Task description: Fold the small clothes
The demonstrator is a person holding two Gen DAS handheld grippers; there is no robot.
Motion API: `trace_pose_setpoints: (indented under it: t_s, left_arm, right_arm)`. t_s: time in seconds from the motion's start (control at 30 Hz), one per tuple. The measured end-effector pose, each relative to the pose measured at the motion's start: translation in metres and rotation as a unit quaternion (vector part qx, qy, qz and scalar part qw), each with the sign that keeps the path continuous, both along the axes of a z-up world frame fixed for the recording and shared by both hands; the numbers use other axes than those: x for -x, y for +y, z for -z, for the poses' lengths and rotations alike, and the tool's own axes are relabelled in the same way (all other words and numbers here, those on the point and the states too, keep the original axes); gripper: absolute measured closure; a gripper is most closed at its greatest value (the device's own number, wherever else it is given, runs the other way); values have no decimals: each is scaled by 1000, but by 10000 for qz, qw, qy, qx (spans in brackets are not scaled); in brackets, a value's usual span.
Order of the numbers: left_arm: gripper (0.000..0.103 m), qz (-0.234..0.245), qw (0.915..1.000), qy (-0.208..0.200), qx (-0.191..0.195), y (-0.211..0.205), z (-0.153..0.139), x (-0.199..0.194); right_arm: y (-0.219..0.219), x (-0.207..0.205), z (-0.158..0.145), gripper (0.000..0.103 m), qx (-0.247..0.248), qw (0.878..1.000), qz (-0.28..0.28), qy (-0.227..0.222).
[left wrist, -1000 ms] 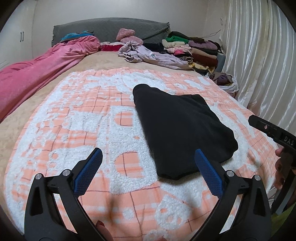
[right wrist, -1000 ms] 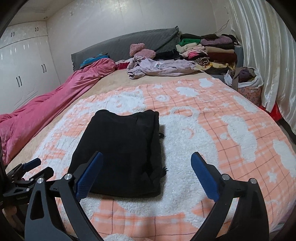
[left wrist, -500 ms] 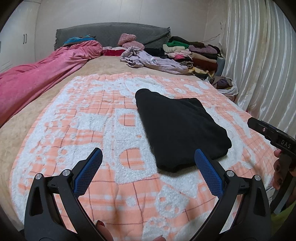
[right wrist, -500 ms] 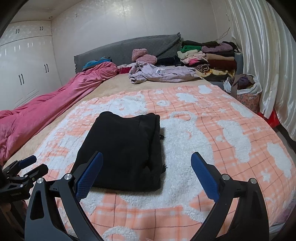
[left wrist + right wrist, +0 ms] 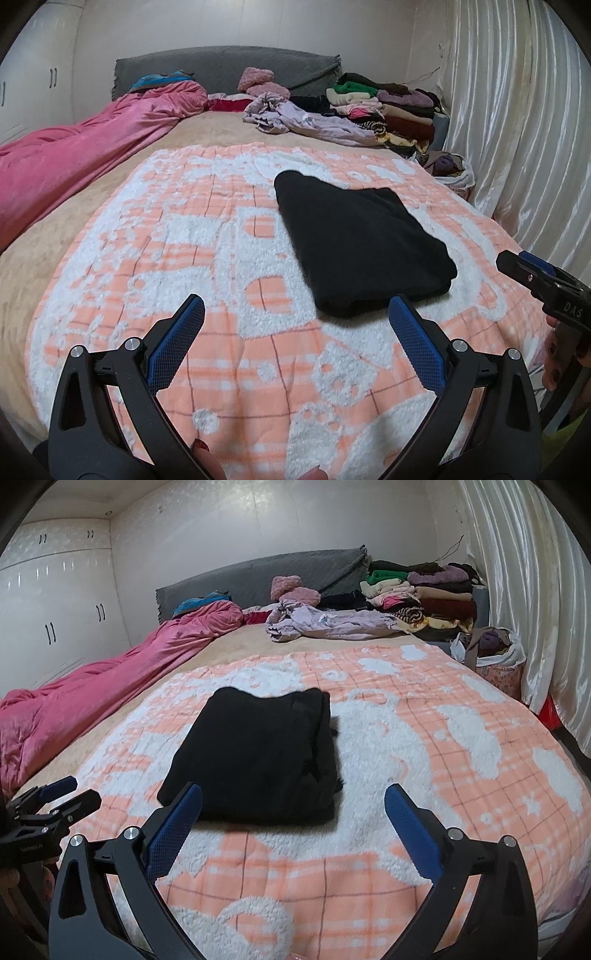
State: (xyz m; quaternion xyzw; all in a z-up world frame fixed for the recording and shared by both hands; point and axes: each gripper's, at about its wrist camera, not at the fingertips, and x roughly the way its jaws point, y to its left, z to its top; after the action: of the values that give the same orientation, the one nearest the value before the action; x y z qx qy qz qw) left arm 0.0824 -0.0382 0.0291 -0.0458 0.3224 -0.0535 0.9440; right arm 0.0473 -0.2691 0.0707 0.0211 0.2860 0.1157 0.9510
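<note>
Both grippers' fingers [image 5: 177, 341] spread wide, empty, short of folded black garment [image 5: 258, 753]; only right view shows wardrobe [image 5: 55, 609].

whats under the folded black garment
The folded black garment lies on the orange-and-white blanket. Whatever sits directly beneath or between its layers is covered.

The room is evenly and rather dimly lit, with a warm cast. Sheen is seen on the curtain [image 5: 517, 122] and glints on the wardrobe [image 5: 55, 590]. A soft shadow is cast under the black garment [image 5: 258, 753]. Straight lines are bent by strong fisheye distortion and the corners are blacked out. Slight softness is noted throughout
</note>
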Motion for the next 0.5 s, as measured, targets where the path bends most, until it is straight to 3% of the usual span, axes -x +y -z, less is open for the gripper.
trace_pose_setpoints:
  t_s: [0.2,0.5]
  left_arm:
    - [10,9,9997,235,27,3,15,4]
    - [10,39,9988,485,-36,-1,32,4]
  right_arm:
    - [7,13,15,4,139,9999,-49,89]
    - [12,16,48,4,166,9975,166,664]
